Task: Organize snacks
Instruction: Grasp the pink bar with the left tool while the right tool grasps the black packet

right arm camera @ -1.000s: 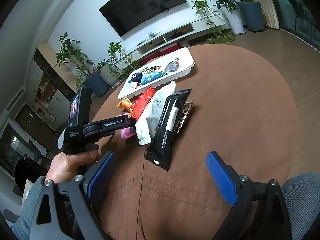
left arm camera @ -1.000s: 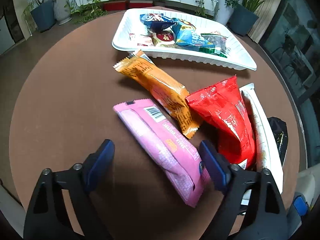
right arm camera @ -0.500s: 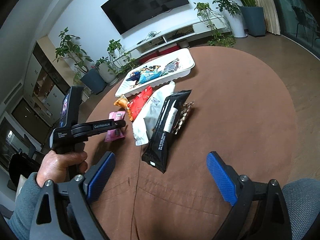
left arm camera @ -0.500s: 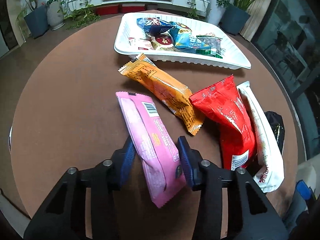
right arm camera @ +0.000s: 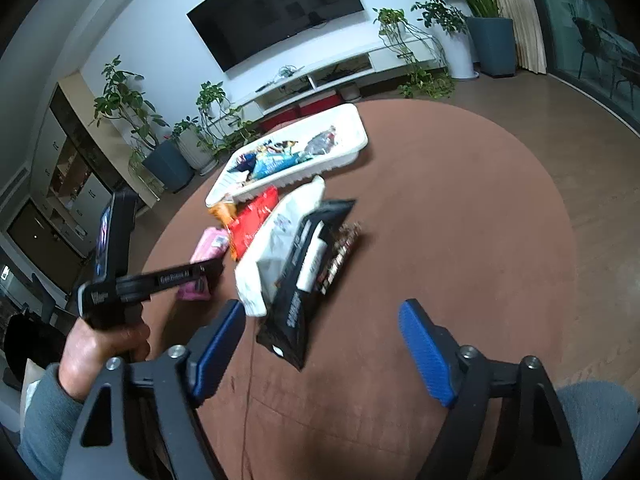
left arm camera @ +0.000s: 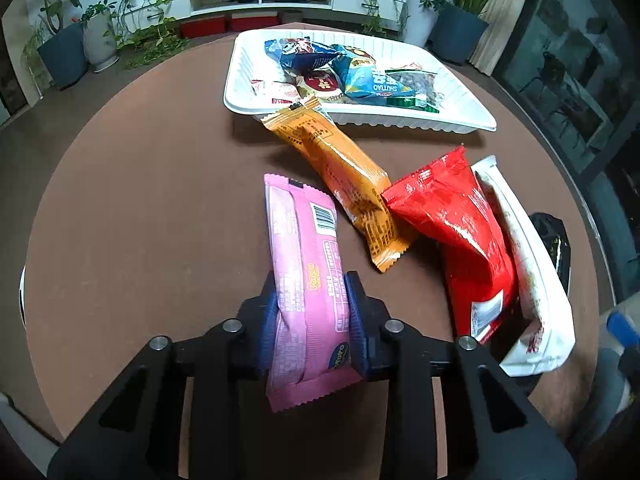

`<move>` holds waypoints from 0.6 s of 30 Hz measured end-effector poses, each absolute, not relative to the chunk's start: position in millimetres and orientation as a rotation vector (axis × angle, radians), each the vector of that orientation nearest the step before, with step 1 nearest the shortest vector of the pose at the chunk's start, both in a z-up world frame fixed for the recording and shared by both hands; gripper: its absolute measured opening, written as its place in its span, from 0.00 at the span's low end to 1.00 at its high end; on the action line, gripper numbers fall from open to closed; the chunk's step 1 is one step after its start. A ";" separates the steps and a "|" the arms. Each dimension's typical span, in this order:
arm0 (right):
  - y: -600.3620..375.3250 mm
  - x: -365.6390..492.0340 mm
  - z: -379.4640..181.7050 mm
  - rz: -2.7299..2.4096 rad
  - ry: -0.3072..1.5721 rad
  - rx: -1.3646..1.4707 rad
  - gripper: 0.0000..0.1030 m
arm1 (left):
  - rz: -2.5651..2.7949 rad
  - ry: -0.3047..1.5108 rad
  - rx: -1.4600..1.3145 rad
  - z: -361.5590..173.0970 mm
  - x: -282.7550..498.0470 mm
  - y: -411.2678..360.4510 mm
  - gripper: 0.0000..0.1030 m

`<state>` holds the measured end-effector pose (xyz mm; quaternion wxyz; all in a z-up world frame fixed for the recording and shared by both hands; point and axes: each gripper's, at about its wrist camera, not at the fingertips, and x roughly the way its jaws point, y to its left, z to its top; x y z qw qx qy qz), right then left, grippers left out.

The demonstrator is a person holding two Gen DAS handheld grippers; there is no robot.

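Observation:
My left gripper (left arm camera: 311, 296) is shut on the pink snack pack (left arm camera: 304, 248), gripping its near half; the pack points away over the brown round table. An orange pack (left arm camera: 344, 176), a red pack (left arm camera: 456, 216), a white pack (left arm camera: 528, 264) and a black pack (left arm camera: 554, 240) lie to its right. The white tray (left arm camera: 460, 116) with several snacks stands at the far side. My right gripper (right arm camera: 320, 336) is open and empty above the table's near part, just short of the black pack (right arm camera: 308, 272). The left gripper (right arm camera: 192, 276) with the pink pack (right arm camera: 204, 252) shows at the left.
A small dark patterned pack (right arm camera: 340, 256) lies beside the black one. The tray (right arm camera: 348, 152) is also in the right wrist view. The table edge (left arm camera: 52, 184) curves round on the left. Potted plants and a TV cabinet stand beyond the table.
My left gripper has closed on the pink pack, which has turned to point straight ahead. My right gripper has moved forward toward the black pack, still open.

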<state>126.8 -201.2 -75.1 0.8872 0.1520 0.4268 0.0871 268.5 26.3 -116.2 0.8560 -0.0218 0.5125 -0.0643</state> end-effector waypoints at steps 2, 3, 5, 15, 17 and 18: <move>-196.7 135.0 -72.1 0.192 0.883 0.307 0.75 | -0.147 1.075 -0.035 -116.4 264.7 26.6 0.26; -196.5 140.0 -72.3 0.191 0.889 0.314 0.75 | -0.150 1.074 -0.033 -116.4 262.6 27.1 0.25; -195.8 149.5 -74.7 0.184 0.912 0.326 0.74 | -0.159 1.072 -0.030 -116.6 258.9 29.2 0.25; -190.5 180.7 -98.2 0.156 1.019 0.345 0.70 | -0.184 1.061 -0.070 -115.9 230.2 41.3 0.24; -189.8 186.5 -102.5 0.145 1.033 0.339 0.69 | -0.192 1.059 -0.078 -115.9 221.5 42.8 0.24; -188.7 189.3 -104.8 0.142 1.043 0.336 0.68 | -0.194 1.058 -0.077 -115.9 218.0 42.8 0.24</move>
